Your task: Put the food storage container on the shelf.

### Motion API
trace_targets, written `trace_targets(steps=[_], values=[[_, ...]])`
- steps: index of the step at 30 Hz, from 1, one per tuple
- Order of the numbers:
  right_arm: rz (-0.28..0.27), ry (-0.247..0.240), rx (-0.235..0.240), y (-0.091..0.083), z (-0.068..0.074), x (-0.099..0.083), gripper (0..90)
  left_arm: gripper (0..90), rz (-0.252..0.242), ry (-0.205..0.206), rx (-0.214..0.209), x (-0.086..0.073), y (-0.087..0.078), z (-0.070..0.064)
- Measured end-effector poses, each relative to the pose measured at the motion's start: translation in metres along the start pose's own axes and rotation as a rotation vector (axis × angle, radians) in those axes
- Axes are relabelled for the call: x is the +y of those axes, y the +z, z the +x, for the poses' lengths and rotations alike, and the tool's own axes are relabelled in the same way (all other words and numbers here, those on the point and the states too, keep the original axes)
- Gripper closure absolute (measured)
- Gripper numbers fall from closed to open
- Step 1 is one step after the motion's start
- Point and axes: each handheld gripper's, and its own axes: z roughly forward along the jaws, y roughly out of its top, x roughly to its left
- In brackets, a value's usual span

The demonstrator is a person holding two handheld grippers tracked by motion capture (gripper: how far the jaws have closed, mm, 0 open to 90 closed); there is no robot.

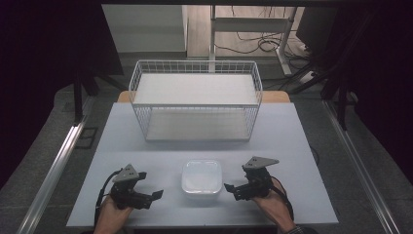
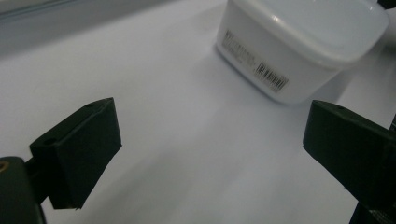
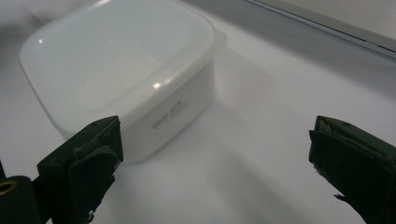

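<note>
two grippers flank a white tub on the table
left gripper point(image 1: 155, 195), jaws apart, left of the squarish, lidded tub point(image 1: 201, 177); right gripper point(image 1: 230, 187), jaws apart, right of it; wire basket point(image 1: 196, 100) behind, nothing between.

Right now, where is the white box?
In the high view, the white box sits near the table's front edge, between the left gripper and right gripper.
</note>
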Motion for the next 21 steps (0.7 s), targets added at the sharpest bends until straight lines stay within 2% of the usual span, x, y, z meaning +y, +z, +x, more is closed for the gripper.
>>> trace_targets(steps=[2, 3, 4, 5, 6, 7, 9, 10, 14, 17, 18, 19, 21], values=[[-0.001, 0.003, 0.004, 0.001, 0.002, 0.002, 2.9, 3.3, 0.001, 0.002, -0.006, 0.004, 0.002, -0.002], [0.006, 0.003, 0.024, 0.004, 0.004, 0.006, 1.5, 2.8, 0.004, 0.03, -0.002, 0.012, 0.005, -0.005], [0.006, 0.003, 0.024, 0.004, 0.004, 0.006, 1.5, 2.4, 0.004, 0.03, -0.002, 0.012, 0.005, -0.005], [0.015, 0.003, 0.031, 0.006, 0.006, 0.009, 0.8, 2.1, 0.012, 0.057, 0.001, 0.02, 0.01, -0.009], [0.015, 0.003, 0.031, 0.006, 0.006, 0.009, 0.8, 1.4, 0.012, 0.057, 0.001, 0.02, 0.01, -0.009], [0.013, 0.005, 0.04, 0.006, 0.008, 0.011, 0.7, 1.0, 0.018, 0.079, -0.007, 0.028, 0.016, -0.012], [0.009, 0.012, 0.053, 0.005, 0.009, 0.014, 1.3, 0.7, 0.019, 0.088, -0.04, 0.035, 0.021, -0.015], [0.009, 0.012, 0.053, 0.005, 0.009, 0.014, 1.3, 0.8, 0.019, 0.088, -0.04, 0.035, 0.021, -0.015], [0.013, 0.029, 0.07, 0.007, 0.011, 0.024, 7.6, 2.4, 0.044, 0.124, -0.059, 0.055, 0.039, -0.025], [0.017, 0.028, 0.078, 0.011, 0.012, 0.028, 10.0, 3.0, 0.051, 0.12, -0.083, 0.062, 0.046, -0.027], [0.021, 0.025, 0.079, 0.013, 0.013, 0.03, 11.1, 3.0, 0.053, 0.11, -0.1, 0.064, 0.049, -0.028], [0.026, 0.018, 0.077, 0.018, 0.014, 0.034, 13.0, 3.3, 0.053, 0.098, -0.136, 0.067, 0.056, -0.028], [0.037, 0.02, 0.081, 0.022, 0.015, 0.035, 14.9, 3.7, 0.065, 0.084, -0.145, 0.066, 0.061, -0.027]])
